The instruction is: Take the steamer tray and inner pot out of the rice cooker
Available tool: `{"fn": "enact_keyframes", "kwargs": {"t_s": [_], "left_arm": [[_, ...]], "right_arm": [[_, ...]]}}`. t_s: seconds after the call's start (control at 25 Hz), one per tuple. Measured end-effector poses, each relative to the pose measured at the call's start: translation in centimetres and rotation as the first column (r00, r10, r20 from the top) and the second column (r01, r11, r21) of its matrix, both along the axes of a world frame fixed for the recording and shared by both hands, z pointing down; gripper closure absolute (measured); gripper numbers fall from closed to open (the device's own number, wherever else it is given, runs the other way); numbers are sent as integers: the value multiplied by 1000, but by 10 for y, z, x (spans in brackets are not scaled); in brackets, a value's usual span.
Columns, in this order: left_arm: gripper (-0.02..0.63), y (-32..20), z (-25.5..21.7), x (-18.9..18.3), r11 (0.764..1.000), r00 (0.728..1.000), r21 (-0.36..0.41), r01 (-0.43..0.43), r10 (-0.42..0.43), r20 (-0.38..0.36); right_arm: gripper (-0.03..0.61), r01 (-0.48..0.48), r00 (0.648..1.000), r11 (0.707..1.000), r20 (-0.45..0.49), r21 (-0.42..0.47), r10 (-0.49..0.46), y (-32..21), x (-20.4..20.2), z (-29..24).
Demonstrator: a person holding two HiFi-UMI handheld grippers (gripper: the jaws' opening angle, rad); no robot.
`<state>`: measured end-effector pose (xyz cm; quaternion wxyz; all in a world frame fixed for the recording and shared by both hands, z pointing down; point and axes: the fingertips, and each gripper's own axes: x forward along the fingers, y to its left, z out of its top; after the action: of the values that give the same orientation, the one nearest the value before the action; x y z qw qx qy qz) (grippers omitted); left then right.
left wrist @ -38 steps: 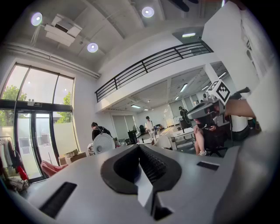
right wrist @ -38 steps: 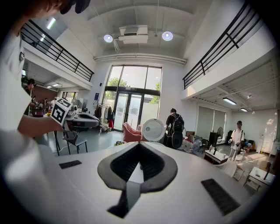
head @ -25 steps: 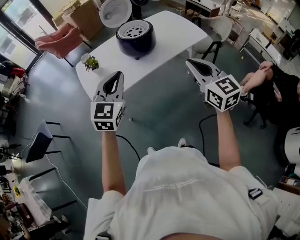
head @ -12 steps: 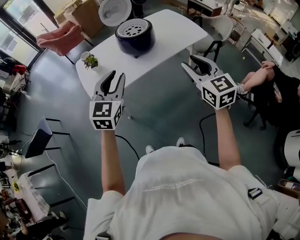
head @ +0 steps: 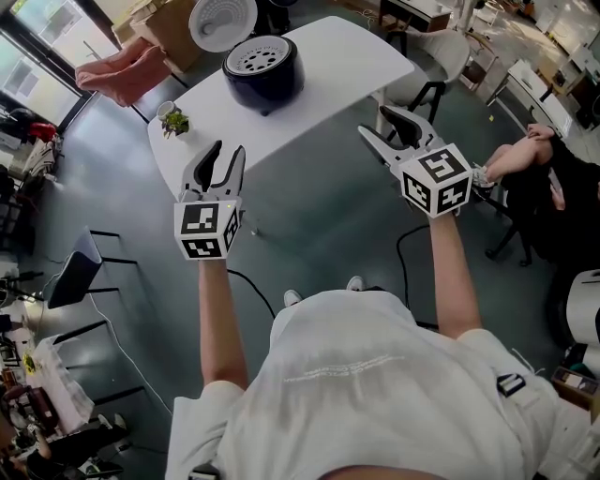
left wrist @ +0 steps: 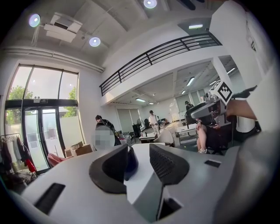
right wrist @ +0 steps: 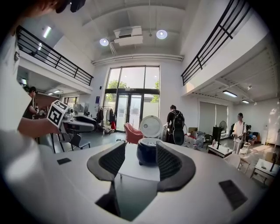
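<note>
The dark blue rice cooker (head: 261, 70) stands on the white table (head: 328, 75) with its white lid (head: 222, 21) swung up. The perforated white steamer tray (head: 260, 58) sits in its mouth; the inner pot is hidden below it. My left gripper (head: 217, 159) hovers at the table's near edge, well short of the cooker, its jaws opening with nothing between them. My right gripper (head: 389, 127) is off the table's right side, jaws likewise opening and empty. In the gripper views the cooker (left wrist: 130, 162) (right wrist: 148, 151) shows far off between the jaws of the left gripper (left wrist: 139, 151) and the right gripper (right wrist: 141, 148).
A small potted plant (head: 174, 120) stands at the table's left corner. A pale chair (head: 427, 66) sits by the right side, a pink armchair (head: 117, 70) behind. A seated person (head: 534, 150) is at the right. A black cable (head: 253, 286) lies on the floor.
Both grippers went from shut to open. Both hands moved a little forward toward the table, and the table and cooker shifted slightly left in the head view.
</note>
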<state>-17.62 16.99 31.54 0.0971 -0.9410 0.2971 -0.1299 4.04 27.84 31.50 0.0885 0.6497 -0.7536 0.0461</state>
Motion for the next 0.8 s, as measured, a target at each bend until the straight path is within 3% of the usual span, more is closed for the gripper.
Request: {"fn": "enact_keyframes", "kwargs": {"t_s": [0.32,0.52,0.8], "left_arm": [[445,15,8,49,998,998,-6,56,-56,5],[437,15,4,55,989,988,14,146,-145,-44],[425,4,11,63,989,989,-2,150,-150,-18]], "right_arm": [[353,50,999,999,14,-12,-50,11,52,14],[353,94,994,996,54,-9,-93,8,75,21],[333,125,989,992,79,-21,-123,-14,86,30]]}}
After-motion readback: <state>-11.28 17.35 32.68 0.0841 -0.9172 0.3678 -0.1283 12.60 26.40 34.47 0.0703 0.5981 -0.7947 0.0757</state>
